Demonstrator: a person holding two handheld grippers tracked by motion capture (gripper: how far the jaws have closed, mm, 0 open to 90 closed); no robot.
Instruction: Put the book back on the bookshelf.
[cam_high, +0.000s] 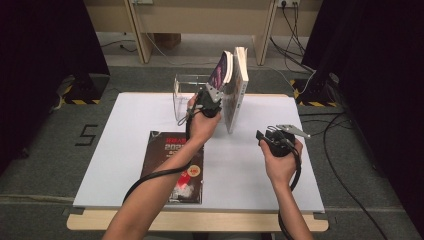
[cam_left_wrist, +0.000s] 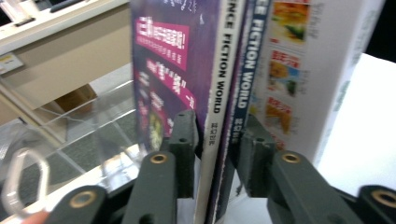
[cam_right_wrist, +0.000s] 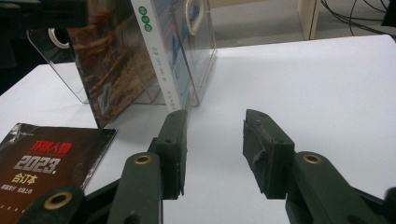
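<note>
Your left tongs (cam_left_wrist: 212, 140) are clamped on the spines of two magazines (cam_left_wrist: 219, 70), one jaw on each outer side, with both magazines pressed between the pads. In the high view the left tongs (cam_high: 209, 97) hold them up at the far middle of the surface (cam_high: 250, 170), where the magazines (cam_high: 222, 70) stand tilted with their tops leaning left. The outer cover is purple with pink panels, and both spines carry the words "FICTION WORLD".

Just to the right of the magazines stands a white book (cam_high: 239, 85), upright on the surface and close against them; I cannot tell whether they touch. To the left of your hand sits a clear plastic stand (cam_high: 181, 95), its wall rising from the surface.

Your right tongs (cam_right_wrist: 215, 140) are open, with nothing between the jaws, and point toward the white book (cam_right_wrist: 161, 56) and the clear plastic stand (cam_right_wrist: 203, 56). In the high view the right tongs (cam_high: 277, 136) sit at the right middle of the surface, well apart from the books.

A dark magazine (cam_high: 175, 165) with "2023" on its cover lies flat at the near left, under your left forearm.
</note>
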